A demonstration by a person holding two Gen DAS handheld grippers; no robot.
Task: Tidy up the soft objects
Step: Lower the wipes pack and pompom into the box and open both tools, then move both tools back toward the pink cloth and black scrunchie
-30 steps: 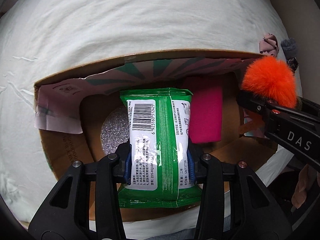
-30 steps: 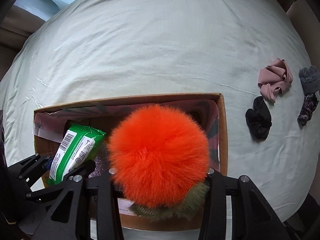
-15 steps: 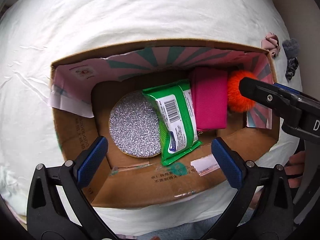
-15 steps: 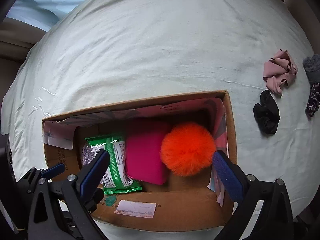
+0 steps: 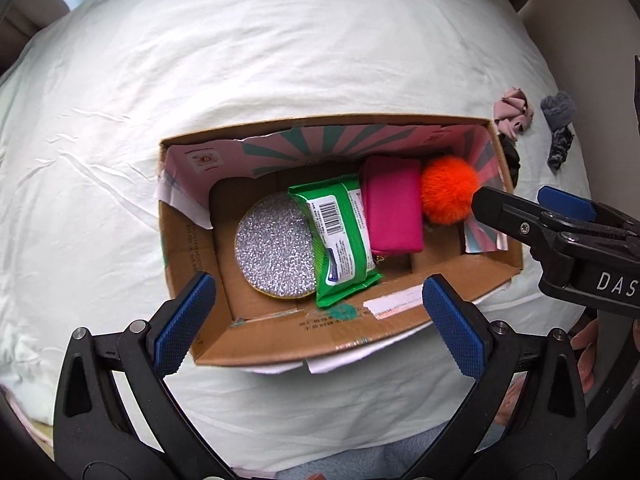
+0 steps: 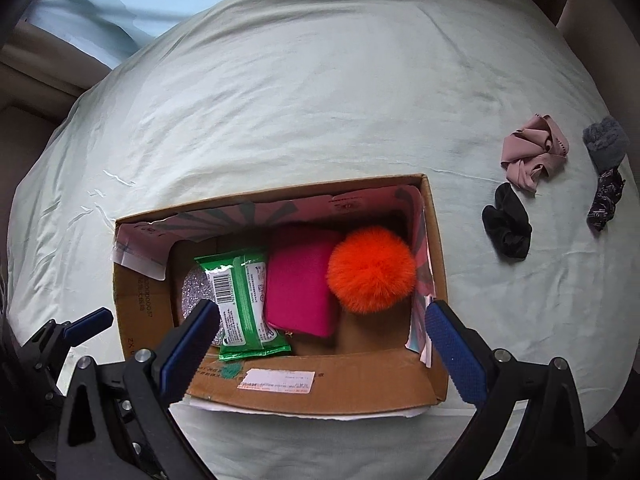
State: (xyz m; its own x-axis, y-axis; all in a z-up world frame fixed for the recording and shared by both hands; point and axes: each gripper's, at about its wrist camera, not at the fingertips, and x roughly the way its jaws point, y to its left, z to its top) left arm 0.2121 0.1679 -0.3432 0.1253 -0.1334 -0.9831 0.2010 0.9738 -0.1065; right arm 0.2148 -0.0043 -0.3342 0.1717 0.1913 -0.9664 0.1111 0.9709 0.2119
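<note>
Two grippers hang above the cardboard box (image 6: 436, 240), and both stand spread wide with nothing between the blue pads: the left gripper (image 5: 316, 322) over the near wall, the right gripper (image 6: 322, 338) over the box's right half. Inside, left to right, lie a silver glitter disc (image 5: 274, 248), a green wipes pack (image 5: 340, 240) leaning partly on it, a magenta pouch (image 5: 394, 206) and an orange pompom (image 6: 372, 270) tucked against the right wall. Out on the pale bedsheet (image 6: 320, 100), well apart from the box, sit a pink scrunchie (image 6: 534, 156), a black scrunchie (image 6: 508, 222), a grey fluffy one (image 6: 604, 142) and a dark patterned one (image 6: 604, 198). I'd judge the next pick belongs to the right hand: clear the rim first, then come down on the black one with the pads straddling its bunched middle, so it doesn't slip out
</note>
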